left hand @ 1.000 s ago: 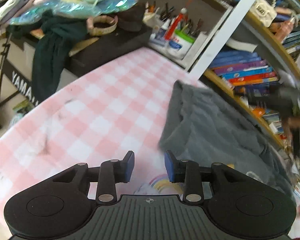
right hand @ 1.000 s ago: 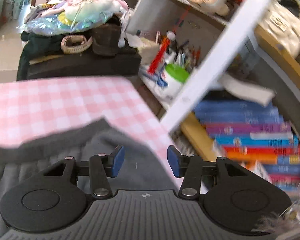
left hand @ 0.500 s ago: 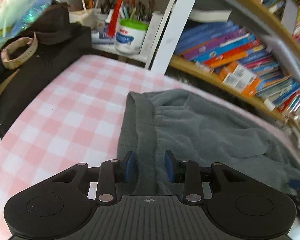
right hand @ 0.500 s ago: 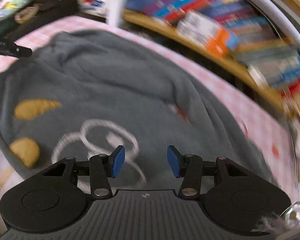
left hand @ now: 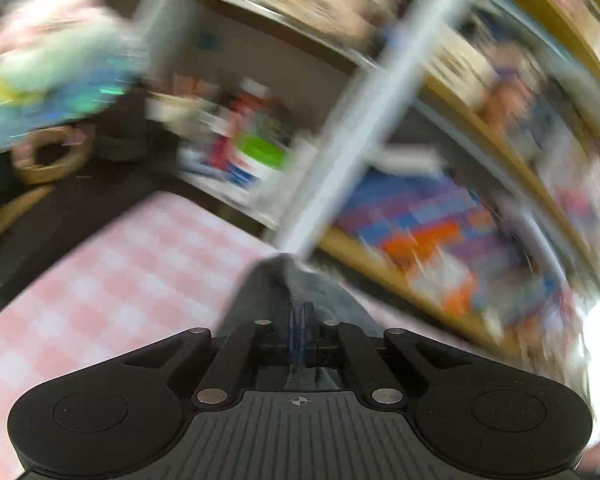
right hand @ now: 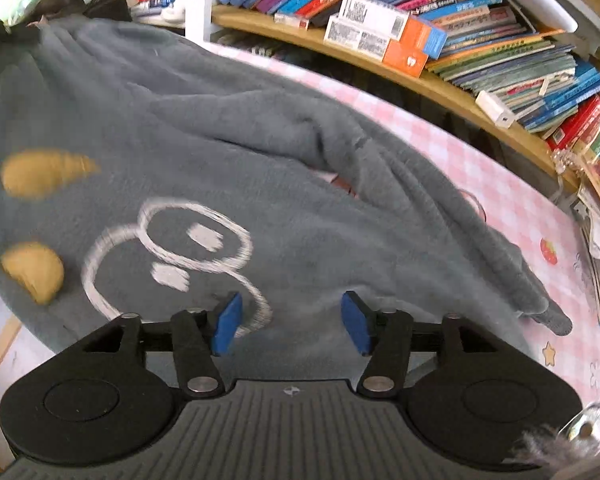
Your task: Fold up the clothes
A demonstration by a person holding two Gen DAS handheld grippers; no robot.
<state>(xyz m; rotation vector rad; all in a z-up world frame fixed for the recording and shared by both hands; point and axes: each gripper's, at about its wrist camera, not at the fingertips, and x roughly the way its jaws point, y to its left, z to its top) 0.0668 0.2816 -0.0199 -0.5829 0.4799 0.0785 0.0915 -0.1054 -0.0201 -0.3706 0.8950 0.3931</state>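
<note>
On the pink-checked counter point(right hand: 512, 184): grey fleece garment point(right hand: 220, 128), spread and rumpled, print side up. Left gripper point(left hand: 299, 330), jaws pinched tight on the garment's edge, fabric drawn up into a ridge. Right gripper point(right hand: 290, 322), jaws opening, nothing clamped, poised just over the fleece by the white print point(right hand: 172, 248). Best done by seizing the near hem, both layers, then carrying it across level with the left. Bookshelf point(right hand: 440, 80) close behind; loose sleeve point(right hand: 536, 304) trailing right, liable to drag.
</note>
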